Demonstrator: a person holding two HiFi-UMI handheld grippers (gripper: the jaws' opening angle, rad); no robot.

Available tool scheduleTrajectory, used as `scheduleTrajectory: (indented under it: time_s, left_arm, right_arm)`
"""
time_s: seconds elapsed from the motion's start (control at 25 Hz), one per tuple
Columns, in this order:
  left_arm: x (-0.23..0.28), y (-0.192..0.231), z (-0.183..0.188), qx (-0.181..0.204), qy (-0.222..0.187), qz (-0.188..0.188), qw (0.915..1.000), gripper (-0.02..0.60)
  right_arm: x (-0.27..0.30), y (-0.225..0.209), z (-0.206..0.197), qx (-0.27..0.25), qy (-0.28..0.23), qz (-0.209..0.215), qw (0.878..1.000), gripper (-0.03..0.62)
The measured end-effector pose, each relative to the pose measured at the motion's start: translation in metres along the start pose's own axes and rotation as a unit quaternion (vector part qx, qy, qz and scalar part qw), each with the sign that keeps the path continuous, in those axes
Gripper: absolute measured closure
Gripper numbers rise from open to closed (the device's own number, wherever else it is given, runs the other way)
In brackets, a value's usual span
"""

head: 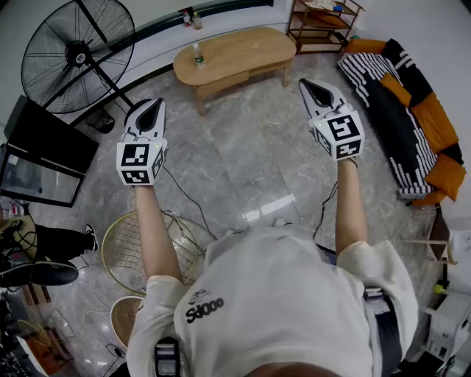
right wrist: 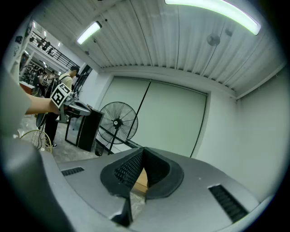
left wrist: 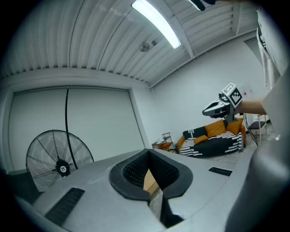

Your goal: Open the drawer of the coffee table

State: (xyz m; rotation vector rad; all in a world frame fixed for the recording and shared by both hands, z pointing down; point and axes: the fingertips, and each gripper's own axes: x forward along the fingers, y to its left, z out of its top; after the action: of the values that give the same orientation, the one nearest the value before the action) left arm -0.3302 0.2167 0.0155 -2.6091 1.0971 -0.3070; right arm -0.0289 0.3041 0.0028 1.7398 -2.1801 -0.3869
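The oval wooden coffee table (head: 243,50) stands on the marble floor, well ahead of me, with a small bottle (head: 197,55) on its left end. Under its top a pale drawer front (head: 221,83) faces me. My left gripper (head: 154,103) and right gripper (head: 308,84) are held level in the air, apart from the table, both shut and empty. In the left gripper view the jaws (left wrist: 149,174) meet, and a sliver of the table's wood (left wrist: 150,181) shows past them. The right gripper view shows its jaws (right wrist: 138,174) closed the same way.
A large standing fan (head: 77,51) and a black cabinet (head: 44,158) are on the left. A striped sofa with orange cushions (head: 412,125) lines the right side. A wooden shelf (head: 324,22) stands behind the table. A round wire guard (head: 143,243) and cables lie by my feet.
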Motion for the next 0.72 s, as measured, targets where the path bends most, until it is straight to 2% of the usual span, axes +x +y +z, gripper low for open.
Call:
scheduleTrajectory:
  time_s: [0.32, 0.52, 0.72]
  left_arm:
    - [-0.005, 0.014, -0.01, 0.01, -0.003, -0.016, 0.9998, 0.565]
    - [-0.017, 0.032, -0.031, 0.005, 0.0, -0.028, 0.9996, 0.565]
    - [-0.007, 0.046, -0.047, -0.001, 0.021, -0.029, 0.9994, 0.565]
  right_arm:
    - [0.009, 0.023, 0.015, 0.035, -0.024, -0.002, 0.999, 0.589]
    - [0.02, 0.055, 0.013, 0.043, -0.013, -0.001, 0.999, 0.589]
    - [0.031, 0.062, 0.007, 0.043, -0.003, 0.008, 0.999, 0.589]
